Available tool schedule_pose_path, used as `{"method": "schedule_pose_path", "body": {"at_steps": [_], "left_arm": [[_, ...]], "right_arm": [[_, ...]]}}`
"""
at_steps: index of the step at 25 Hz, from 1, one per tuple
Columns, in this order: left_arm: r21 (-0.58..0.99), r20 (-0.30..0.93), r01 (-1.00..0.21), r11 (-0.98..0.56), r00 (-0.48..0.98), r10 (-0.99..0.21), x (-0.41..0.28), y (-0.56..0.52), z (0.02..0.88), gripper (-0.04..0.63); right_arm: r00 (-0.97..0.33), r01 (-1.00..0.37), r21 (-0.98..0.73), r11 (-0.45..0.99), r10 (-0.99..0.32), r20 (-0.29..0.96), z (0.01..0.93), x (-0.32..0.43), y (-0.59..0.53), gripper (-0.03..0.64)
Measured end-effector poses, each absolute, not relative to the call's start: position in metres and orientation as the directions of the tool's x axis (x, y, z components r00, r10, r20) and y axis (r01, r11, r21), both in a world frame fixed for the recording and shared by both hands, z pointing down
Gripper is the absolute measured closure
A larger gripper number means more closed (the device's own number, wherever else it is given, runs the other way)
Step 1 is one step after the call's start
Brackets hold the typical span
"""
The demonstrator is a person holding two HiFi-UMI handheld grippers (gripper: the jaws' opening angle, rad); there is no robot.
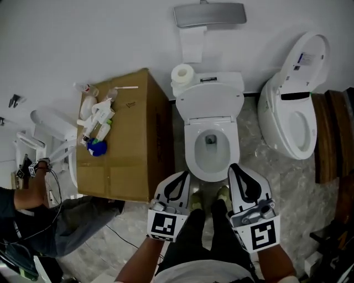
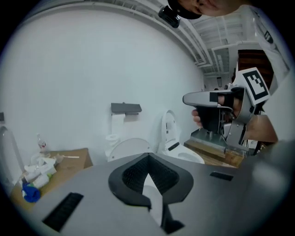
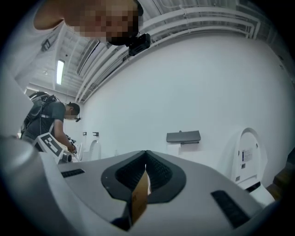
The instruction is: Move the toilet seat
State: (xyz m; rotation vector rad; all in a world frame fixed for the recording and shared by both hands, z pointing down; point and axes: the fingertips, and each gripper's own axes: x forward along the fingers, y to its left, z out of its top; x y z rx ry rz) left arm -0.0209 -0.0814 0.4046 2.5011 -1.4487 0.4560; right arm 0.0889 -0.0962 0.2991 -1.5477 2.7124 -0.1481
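I am looking steeply down on a white porcelain toilet (image 1: 239, 131) that stands against the white wall, straight ahead of the person's shoes on the grey marbled floor (image 1: 287, 188). The white toilet seat (image 1: 190, 150) is on that toilet. I read it as the pale ring lying round the open bowl, while a white oval lid (image 1: 210, 99) stands raised against the cistern. I cannot be sure the seat is not folded up with the lid.

The left tongs (image 1: 184, 176) are together at the tips and hold nothing. They hang just short of the bowl's front left edge, not touching it. The right tongs (image 1: 234, 167) hang beside the bowl's front right edge. In the right gripper view their tips meet too, and a brown sliver shows through the slit below them. I cannot tell what it is.

A white paper roll (image 1: 182, 73) sits on the left of the cistern, and a grey paper holder (image 1: 210, 14) is fixed to the wall above. Just left of the toilet stands a brown cardboard box (image 1: 130, 138) with white bottles and tubes (image 1: 98, 119) and a small blue object (image 1: 97, 147) on top. To the right, well apart, is a second white toilet (image 1: 279, 110) with its lid up. Another person (image 1: 33, 213) crouches at the far left.
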Motion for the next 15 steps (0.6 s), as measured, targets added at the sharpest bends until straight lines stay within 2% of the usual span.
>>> {"method": "schedule_pose_path", "body": {"at_steps": [8, 15], "left_arm": [[0.179, 0.488, -0.897, -0.403, 0.437, -0.756, -0.055, -0.097, 0.589, 0.588], [0.327, 0.588, -0.896, -0.302, 0.443, -0.677, -0.076, -0.097, 0.737, 0.584]], "right_arm": [[-0.479, -0.878, -0.066, 0.474, -0.87, 0.118, 0.437, 0.074, -0.114, 0.604], [-0.474, -0.88, -0.06, 0.47, -0.869, 0.143, 0.511, 0.058, -0.121, 0.603]]}}
